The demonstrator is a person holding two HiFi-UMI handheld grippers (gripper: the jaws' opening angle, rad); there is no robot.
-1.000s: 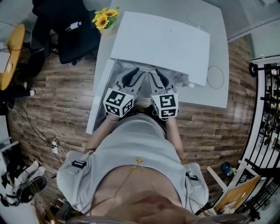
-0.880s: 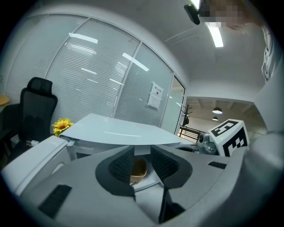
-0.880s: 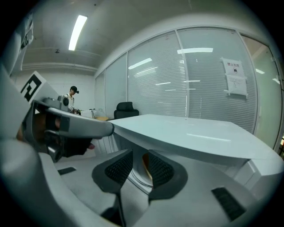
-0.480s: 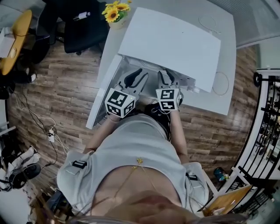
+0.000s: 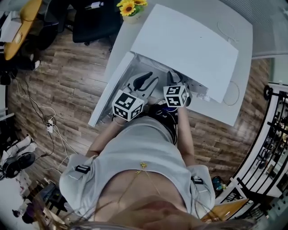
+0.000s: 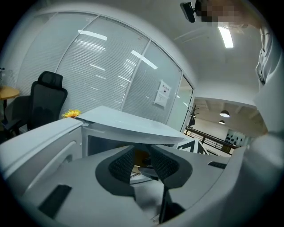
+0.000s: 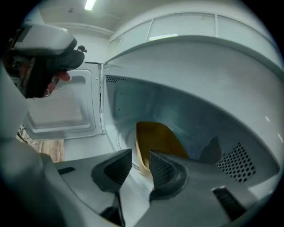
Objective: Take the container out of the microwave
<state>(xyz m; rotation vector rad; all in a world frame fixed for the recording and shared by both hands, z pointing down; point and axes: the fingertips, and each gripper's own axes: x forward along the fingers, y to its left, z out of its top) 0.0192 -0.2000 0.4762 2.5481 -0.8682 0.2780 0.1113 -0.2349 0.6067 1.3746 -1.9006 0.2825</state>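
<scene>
A wood-plank floor (image 5: 67, 85) ran under a white surface (image 5: 225, 112) that carried a white microwave (image 5: 189, 45), with sunflowers (image 5: 129, 6) standing at about 11 o'clock of it and a black office chair (image 5: 94, 22) beyond them. The microwave's door (image 5: 110, 96) stood swung out toward 8 o'clock in the head view, so the opening step looked done.

Both claws pointed into the cavity at 12 o'clock from the person. The left claw (image 6: 141, 155) had its jaws a little apart with nothing pressed between them; past them the left gripper view showed only the cavity mouth and a pale turntable edge.

The right claw (image 7: 140, 159) was opening its jaws. The amber container (image 7: 155, 142) sat on the cavity floor at roughly 1 o'clock of its tips. The container's near rim showed in the gap just beyond the pads (image 7: 162, 166), and no pad appeared to press on it.

By my reading the task was at the reach stage: the container had not been gripped or lifted. Closing on its rim, drawing it out through the opening and clearing the door all remained
</scene>
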